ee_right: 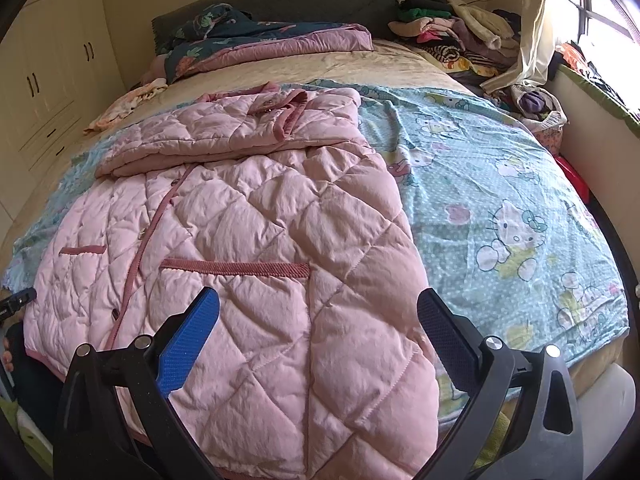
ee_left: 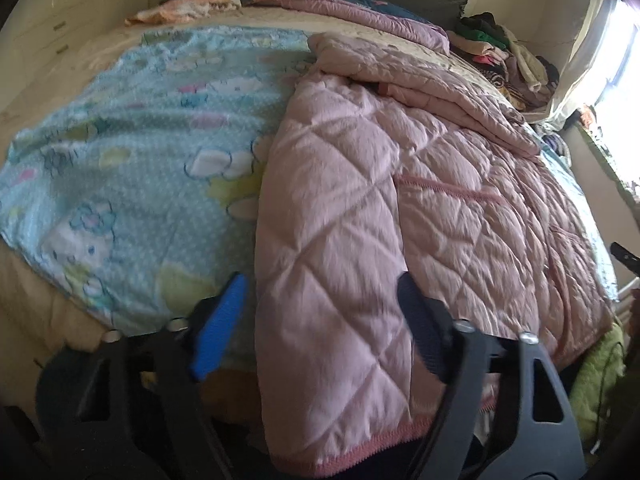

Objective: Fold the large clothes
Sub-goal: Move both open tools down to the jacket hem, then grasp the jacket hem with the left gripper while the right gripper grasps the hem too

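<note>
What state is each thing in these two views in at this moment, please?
Pink quilted jacket: spread on the bed, front up, top part folded down, hem over the near edge.
Left hand-held gripper: open, jacket edge between its fingers.
Right hand-held gripper: open, above the jacket's hem.
Cartoon-print sheet: spread flat under the jacket.
Clothes pile: unfolded heap.

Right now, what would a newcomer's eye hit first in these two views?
The pink quilted jacket, spread across the near part of the bed with its upper part folded over and its hem hanging off the near edge. Under it lies a light blue cartoon-cat blanket, and a pile of mixed clothes sits at the far right corner by the window. Both the left gripper and the right gripper straddle the jacket's hem.
</note>
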Action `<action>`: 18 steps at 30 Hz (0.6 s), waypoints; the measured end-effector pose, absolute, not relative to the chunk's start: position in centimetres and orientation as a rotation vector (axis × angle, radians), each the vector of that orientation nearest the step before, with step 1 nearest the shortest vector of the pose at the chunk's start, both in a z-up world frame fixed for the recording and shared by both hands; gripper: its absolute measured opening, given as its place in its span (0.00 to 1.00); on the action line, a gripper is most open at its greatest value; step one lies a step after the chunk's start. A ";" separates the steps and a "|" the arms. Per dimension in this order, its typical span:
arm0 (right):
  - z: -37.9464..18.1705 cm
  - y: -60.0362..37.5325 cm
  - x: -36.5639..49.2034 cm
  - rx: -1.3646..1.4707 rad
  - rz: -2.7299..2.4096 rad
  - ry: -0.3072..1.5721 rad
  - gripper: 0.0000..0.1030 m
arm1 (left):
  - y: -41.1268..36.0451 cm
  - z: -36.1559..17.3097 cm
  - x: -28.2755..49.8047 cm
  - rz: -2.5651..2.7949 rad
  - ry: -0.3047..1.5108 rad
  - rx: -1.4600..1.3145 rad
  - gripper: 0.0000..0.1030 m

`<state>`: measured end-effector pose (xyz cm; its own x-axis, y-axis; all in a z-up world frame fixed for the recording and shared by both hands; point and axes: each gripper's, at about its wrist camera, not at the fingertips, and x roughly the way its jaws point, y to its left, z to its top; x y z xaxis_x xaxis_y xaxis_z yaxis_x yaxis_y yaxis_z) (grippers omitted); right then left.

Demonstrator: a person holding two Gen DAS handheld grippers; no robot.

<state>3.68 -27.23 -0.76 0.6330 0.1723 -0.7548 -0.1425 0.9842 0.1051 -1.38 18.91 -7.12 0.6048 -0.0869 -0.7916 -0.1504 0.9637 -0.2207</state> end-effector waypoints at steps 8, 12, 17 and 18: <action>-1.5 -28.7 2.3 0.052 0.189 0.898 0.96 | 18.3 -7.8 -3.2 0.000 0.964 -0.275 0.51; -2.6 -30.2 1.3 0.071 0.189 0.948 0.96 | 17.7 -8.3 -3.7 -0.007 0.988 -0.248 0.52; -4.2 -32.0 0.1 0.129 0.206 1.023 0.96 | 17.1 -8.9 -3.6 -0.013 1.010 -0.228 0.65; -4.6 -32.3 -0.1 0.142 0.216 1.042 0.96 | 17.0 -9.0 -3.6 -0.014 1.014 -0.221 0.68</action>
<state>-0.14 -32.28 -4.56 0.4859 0.2443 -0.8392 -0.1099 0.9696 0.2187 -3.60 16.97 -9.03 0.5301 -0.1139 -0.8403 -0.0912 0.9775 -0.1900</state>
